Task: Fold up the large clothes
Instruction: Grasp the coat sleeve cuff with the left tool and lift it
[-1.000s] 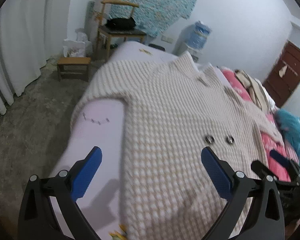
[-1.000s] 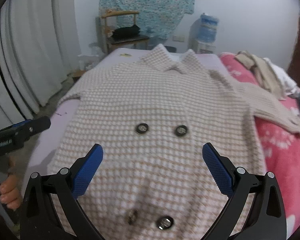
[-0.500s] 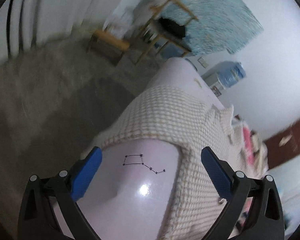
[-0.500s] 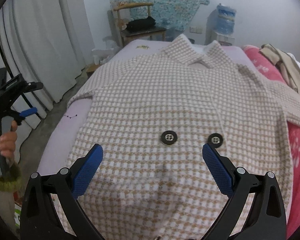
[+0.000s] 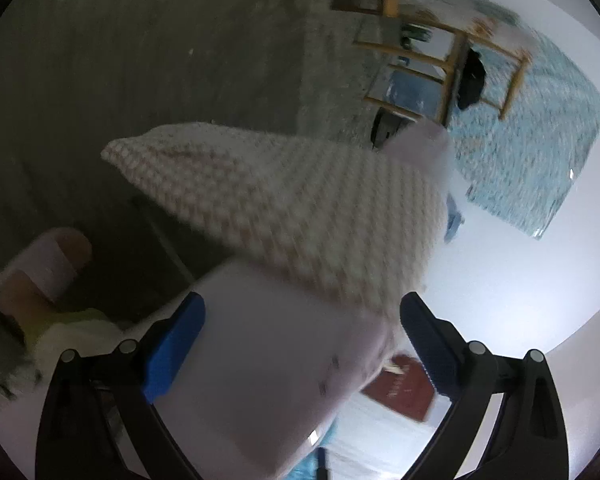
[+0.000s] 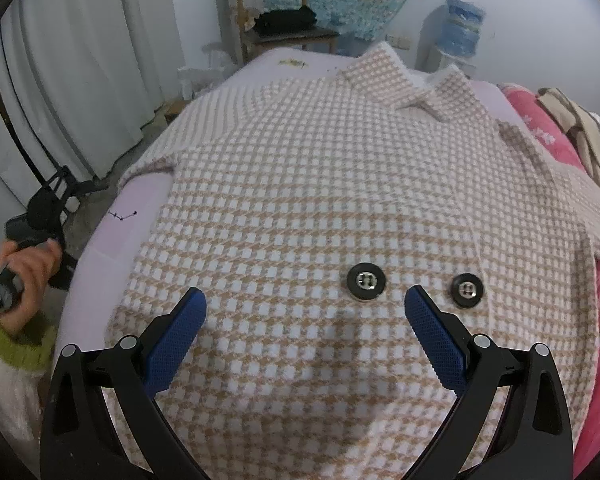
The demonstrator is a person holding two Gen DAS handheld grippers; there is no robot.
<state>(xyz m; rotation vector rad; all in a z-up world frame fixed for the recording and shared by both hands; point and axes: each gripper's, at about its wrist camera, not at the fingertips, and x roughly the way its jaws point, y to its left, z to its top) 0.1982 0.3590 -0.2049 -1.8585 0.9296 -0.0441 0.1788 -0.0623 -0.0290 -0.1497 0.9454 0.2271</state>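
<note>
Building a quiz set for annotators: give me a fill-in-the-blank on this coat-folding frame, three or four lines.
1. The checked coat lies spread on the ____.
2. Between the right gripper fingers show ____ dark buttons.
3. Both grippers stand ____, holding nothing.
4. The left gripper is aimed at the coat's ____ hanging off the bed's edge.

Missing words: bed; two; open; sleeve

Left wrist view is motion-blurred throughout: the checked coat's sleeve (image 5: 284, 200) and the wooden chair (image 5: 452, 60) lack sharp edges. In the right wrist view, the coat (image 6: 320, 208) hem is cut off by the lower edge, and the left gripper (image 6: 40, 216) is too small to judge its jaws.
</note>
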